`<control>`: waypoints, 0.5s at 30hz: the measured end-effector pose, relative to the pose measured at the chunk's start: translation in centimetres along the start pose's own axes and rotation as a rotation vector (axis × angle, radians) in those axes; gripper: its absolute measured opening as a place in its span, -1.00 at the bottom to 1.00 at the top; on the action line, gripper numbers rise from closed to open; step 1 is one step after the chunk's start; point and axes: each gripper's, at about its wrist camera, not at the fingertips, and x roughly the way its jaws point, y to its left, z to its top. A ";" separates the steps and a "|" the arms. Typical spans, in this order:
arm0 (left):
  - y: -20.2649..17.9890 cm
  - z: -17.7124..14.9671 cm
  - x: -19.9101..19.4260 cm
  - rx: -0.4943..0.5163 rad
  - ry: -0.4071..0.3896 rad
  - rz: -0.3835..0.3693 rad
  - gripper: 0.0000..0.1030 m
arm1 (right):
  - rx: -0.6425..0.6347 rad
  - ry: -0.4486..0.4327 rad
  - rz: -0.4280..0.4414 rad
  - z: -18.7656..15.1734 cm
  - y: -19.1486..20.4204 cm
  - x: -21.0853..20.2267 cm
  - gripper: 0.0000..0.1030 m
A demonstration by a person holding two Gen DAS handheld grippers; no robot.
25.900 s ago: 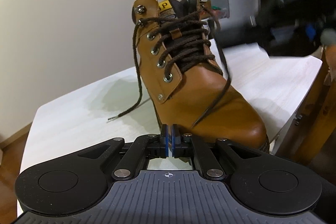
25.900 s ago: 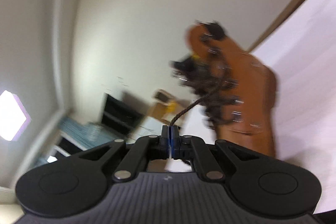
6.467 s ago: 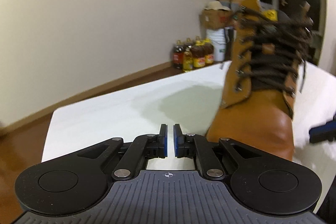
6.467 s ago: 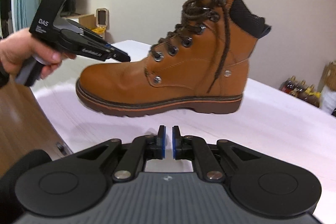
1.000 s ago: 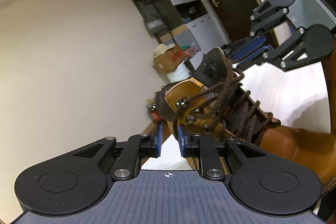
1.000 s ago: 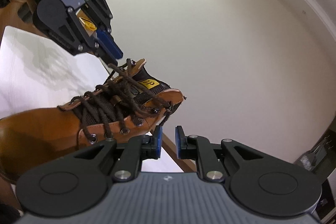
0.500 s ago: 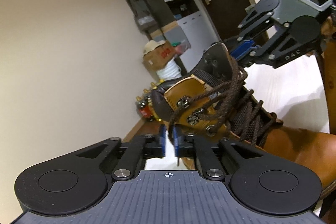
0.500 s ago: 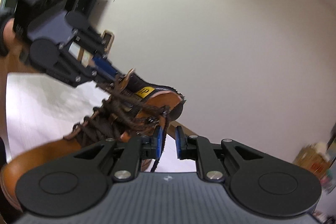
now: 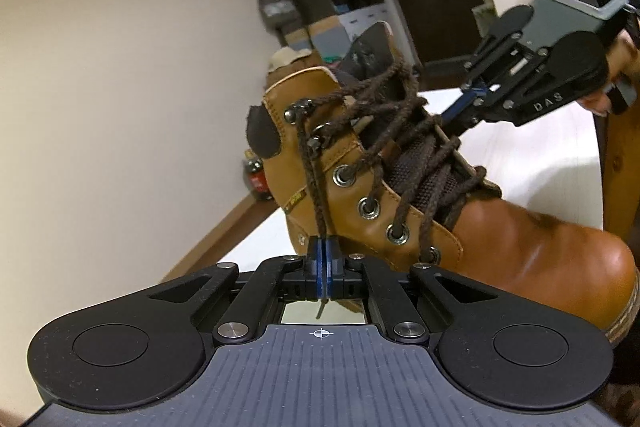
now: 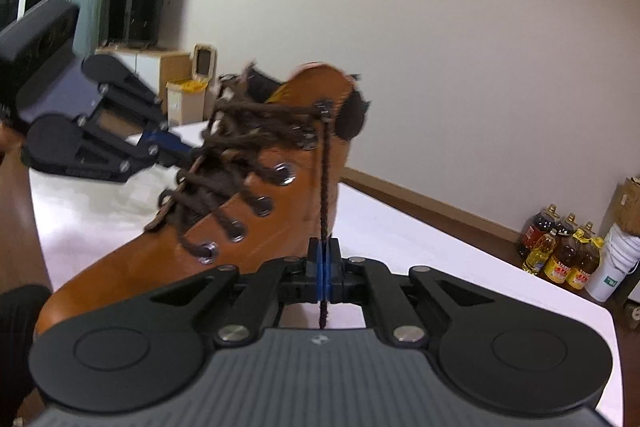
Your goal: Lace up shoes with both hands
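L tool (image 9: 322,255) closing on lace end (image 9: 316,187), R tool (image 10: 323,259) clamped on other lace end (image 10: 325,179) (tan boot (image 9: 500,239) between).

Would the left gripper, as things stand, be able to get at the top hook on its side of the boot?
Probably yes, but not freely: the left gripper is closing on a lace end hanging from the top hook, so it must let go first. Nothing else blocks the way.
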 end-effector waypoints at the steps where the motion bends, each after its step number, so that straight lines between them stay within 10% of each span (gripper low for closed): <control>1: 0.2 -0.1 -0.1 -0.023 -0.003 0.007 -0.96 | 0.011 0.000 -0.006 -0.1 0.0 -0.3 -0.96; 8: 0.4 -0.9 -1.5 -0.167 -0.029 0.069 -0.93 | 0.076 0.006 -0.016 -1.0 0.6 -0.8 -0.94; 15: -1.6 0.0 -2.6 -0.033 -0.041 0.157 -0.86 | -0.158 -0.083 -0.132 -0.5 4.5 -2.5 -0.71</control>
